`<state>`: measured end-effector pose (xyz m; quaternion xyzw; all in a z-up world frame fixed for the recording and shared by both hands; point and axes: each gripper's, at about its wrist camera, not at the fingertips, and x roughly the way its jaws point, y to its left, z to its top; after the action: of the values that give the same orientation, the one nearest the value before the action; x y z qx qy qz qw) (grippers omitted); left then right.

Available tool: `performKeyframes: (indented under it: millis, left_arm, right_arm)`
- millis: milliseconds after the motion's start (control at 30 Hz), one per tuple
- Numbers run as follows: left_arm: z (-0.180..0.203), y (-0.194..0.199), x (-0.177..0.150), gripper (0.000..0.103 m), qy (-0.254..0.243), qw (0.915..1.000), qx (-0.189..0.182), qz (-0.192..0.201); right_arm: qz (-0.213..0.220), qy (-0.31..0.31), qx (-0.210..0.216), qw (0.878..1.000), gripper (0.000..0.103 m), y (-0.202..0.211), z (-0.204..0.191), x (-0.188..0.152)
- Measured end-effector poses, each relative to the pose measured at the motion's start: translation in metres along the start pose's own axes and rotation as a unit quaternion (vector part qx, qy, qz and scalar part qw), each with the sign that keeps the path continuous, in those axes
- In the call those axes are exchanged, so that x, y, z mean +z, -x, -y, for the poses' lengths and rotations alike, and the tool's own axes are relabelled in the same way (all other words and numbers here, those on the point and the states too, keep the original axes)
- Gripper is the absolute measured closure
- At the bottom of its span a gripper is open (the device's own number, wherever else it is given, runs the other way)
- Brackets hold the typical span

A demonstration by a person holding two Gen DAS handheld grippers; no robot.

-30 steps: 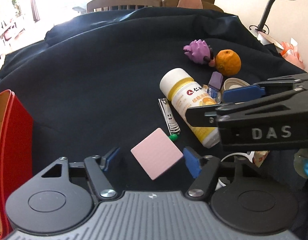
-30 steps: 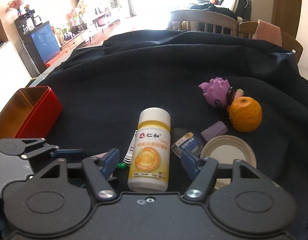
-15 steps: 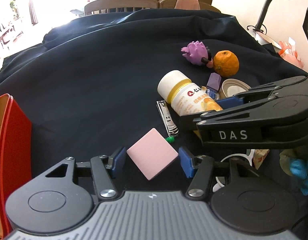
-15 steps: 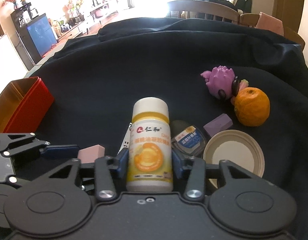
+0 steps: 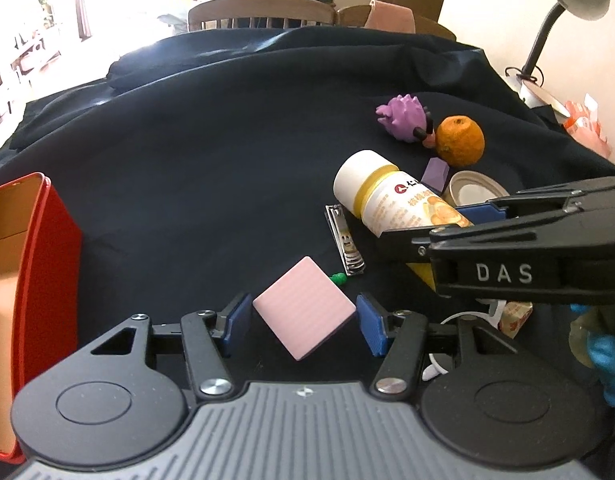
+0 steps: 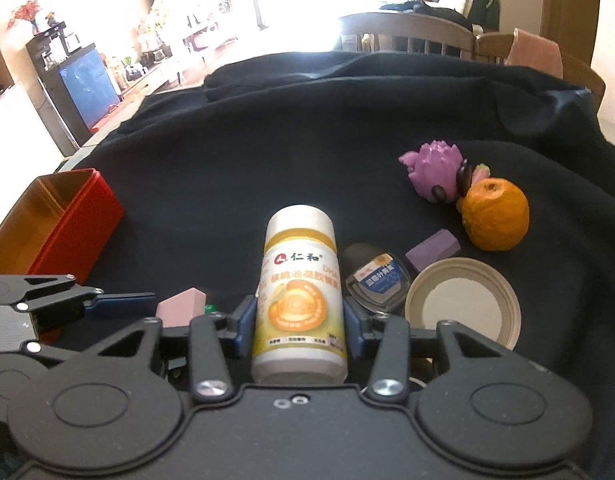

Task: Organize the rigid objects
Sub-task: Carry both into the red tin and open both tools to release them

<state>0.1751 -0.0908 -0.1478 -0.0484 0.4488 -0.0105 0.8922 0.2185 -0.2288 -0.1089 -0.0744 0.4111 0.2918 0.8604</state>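
Note:
My left gripper is closed on a flat pink square block, its blue pads touching two opposite corners. My right gripper is shut on a white and yellow pill bottle that points away from me; it also shows in the left wrist view, with the right gripper's black body beside it. The pink block also shows in the right wrist view. An open red box with a gold inside stands at the left; it also shows in the right wrist view.
On the dark cloth lie a nail clipper, a small green pin, a purple toy, an orange, a lilac block, a round lid and a small dark case. A desk lamp stands at the far right.
Both grippers have closed: the left pads onto the pink block's corners, the right pads onto the pill bottle. The bottle has tilted up off the cloth a little.

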Motion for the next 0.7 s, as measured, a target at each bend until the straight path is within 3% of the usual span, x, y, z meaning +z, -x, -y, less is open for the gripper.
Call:
performKeyframes:
  millis: [700]
  left_arm:
    - [-0.03, 0.084, -0.003, 0.046, 0.087, 0.9948, 0.03, 0.045]
  right_arm:
    - [0.052, 0.0, 0.048, 0.997, 0.06, 0.062, -0.031, 0.01]
